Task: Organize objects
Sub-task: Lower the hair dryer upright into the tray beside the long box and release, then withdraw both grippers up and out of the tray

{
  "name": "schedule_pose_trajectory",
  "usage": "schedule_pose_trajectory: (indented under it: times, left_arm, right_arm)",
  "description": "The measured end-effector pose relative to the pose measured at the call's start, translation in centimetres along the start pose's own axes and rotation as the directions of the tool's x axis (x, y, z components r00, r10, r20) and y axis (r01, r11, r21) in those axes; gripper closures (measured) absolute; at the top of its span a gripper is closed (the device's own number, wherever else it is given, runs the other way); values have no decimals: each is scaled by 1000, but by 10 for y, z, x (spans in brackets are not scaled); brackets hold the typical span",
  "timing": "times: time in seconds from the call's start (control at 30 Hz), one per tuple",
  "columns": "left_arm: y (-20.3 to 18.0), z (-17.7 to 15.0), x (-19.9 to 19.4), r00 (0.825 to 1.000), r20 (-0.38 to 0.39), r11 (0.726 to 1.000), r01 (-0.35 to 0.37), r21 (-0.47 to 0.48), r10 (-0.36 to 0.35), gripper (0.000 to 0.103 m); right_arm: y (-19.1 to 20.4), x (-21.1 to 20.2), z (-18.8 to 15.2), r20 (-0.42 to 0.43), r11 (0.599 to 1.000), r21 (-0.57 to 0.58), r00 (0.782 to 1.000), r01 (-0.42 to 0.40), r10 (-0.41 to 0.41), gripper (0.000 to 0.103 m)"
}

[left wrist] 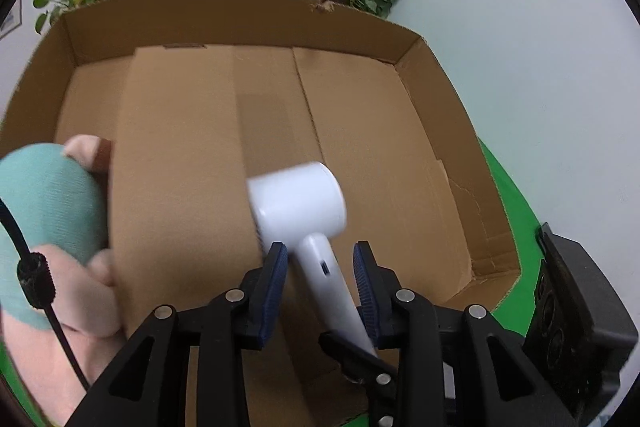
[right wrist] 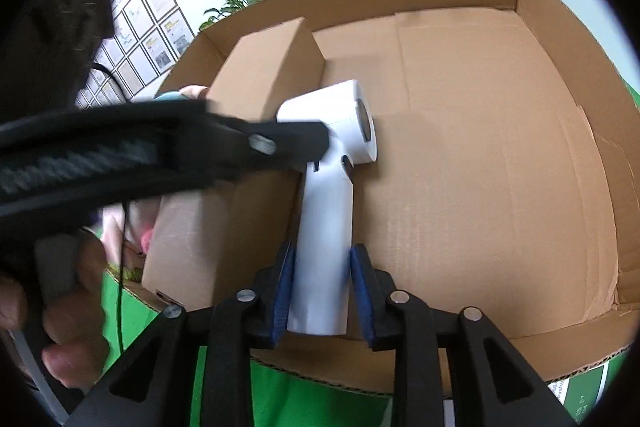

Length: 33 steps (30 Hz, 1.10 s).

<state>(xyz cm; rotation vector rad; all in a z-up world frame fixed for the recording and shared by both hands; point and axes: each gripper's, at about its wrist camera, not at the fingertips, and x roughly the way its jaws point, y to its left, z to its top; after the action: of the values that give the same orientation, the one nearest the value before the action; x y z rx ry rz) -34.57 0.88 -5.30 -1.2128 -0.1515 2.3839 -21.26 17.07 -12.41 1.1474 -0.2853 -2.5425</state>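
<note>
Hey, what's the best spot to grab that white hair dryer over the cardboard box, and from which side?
Grip the hair dryer by its straight handle, coming in from the butt end along its length. The handle is narrow enough for the fingers; the barrel head is too wide. The right gripper already brackets it there.
</note>
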Motion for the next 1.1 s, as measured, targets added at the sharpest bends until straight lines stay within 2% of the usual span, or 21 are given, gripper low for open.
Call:
schedule_pose_trajectory:
  times: [0.07, 0.13, 0.2, 0.33, 0.37, 0.43, 0.63, 0.73, 0.9, 0.97, 1.0, 1.03, 1.1]
  left_arm:
    - [5, -1, -10, 999, 19, 999, 37, -11, -37, 63]
    - [6, -6, -23, 999, 48, 1000, -8, 8, 8, 58]
    - [8, -12, -34, 997, 70, 999, -42, 28, 40, 58]
    - [18, -24, -43, 989, 68, 991, -129, 16, 128, 57]
    - [20, -26, -42, 987, 56, 989, -150, 7, 149, 57]
    - [19, -30, -44, 986, 70, 988, -154, -5, 154, 57]
    - [21, -37, -49, 986, 79, 987, -140, -74, 146, 57]
    - [22, -38, -48, 987, 78, 987, -134, -84, 141, 57]
    - [18, -38, -46, 991, 62, 990, -116, -80, 121, 57]
    - [16, -38, -46, 992, 52, 991, -115, -74, 119, 57]
    - [14, -39, -46, 991, 49, 990, -124, -65, 128, 57]
    - [12, -40, -48, 990, 53, 990, -130, -60, 133, 57]
    - [3, -46, -56, 986, 92, 989, -140, -41, 143, 57]
  right_arm:
    - [-1, 1, -3, -17, 1000, 3, 1000, 5, -5, 75]
    - [-1, 4, -6, -29, 1000, -1, 1000, 9, -9, 75]
    - [-1, 3, -10, -29, 1000, 0, 1000, 7, -7, 75]
    - [-1, 1, -16, -34, 1000, -3, 999, 19, -19, 77]
    - [-12, 10, 1, -36, 1000, 1, 999, 13, -13, 77]
    - [-28, 9, 14, -47, 1000, 8, 999, 1, -1, 77]
    - [-23, 17, 19, -82, 999, 28, 996, -34, 36, 78]
    - [-22, 25, 24, -88, 999, 10, 996, -30, 31, 77]
    - [-17, 16, 23, -76, 1000, -3, 997, -8, 8, 76]
    - [-13, 6, 21, -33, 999, -36, 999, 40, -41, 59]
    - [-10, -3, 20, 1, 995, -65, 997, 71, -72, 31]
    - [-8, -13, 17, 33, 992, -84, 995, 96, -93, 14]
    - [-4, -33, 13, 105, 980, -121, 984, 158, -145, 13]
